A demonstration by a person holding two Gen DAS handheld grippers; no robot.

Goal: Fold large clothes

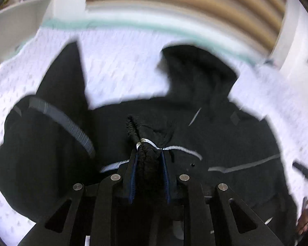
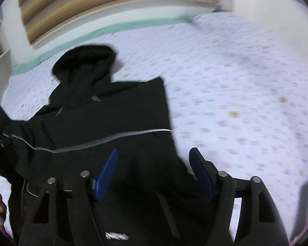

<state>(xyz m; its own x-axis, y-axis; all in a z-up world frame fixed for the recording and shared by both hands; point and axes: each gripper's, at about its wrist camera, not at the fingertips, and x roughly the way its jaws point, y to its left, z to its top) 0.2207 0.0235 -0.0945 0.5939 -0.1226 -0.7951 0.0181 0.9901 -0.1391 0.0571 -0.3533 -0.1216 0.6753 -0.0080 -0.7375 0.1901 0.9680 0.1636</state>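
Observation:
A large black hooded jacket (image 1: 195, 127) with grey reflective stripes lies spread on a white patterned bed sheet (image 1: 121, 69). My left gripper (image 1: 148, 153) is shut on a bunched cuff or edge of the jacket and holds it over the jacket's middle. In the right wrist view the jacket (image 2: 104, 119) lies with its hood (image 2: 84, 61) pointing away. My right gripper (image 2: 154, 160) is open, its blue pads (image 2: 107, 170) above the jacket's lower right part, holding nothing.
The bed sheet (image 2: 236, 94) extends far to the right. A mint green edge (image 2: 113, 28) and a striped wall or headboard (image 2: 104, 2) lie behind. White shelving (image 1: 14, 26) stands at the far left. Both views are motion-blurred.

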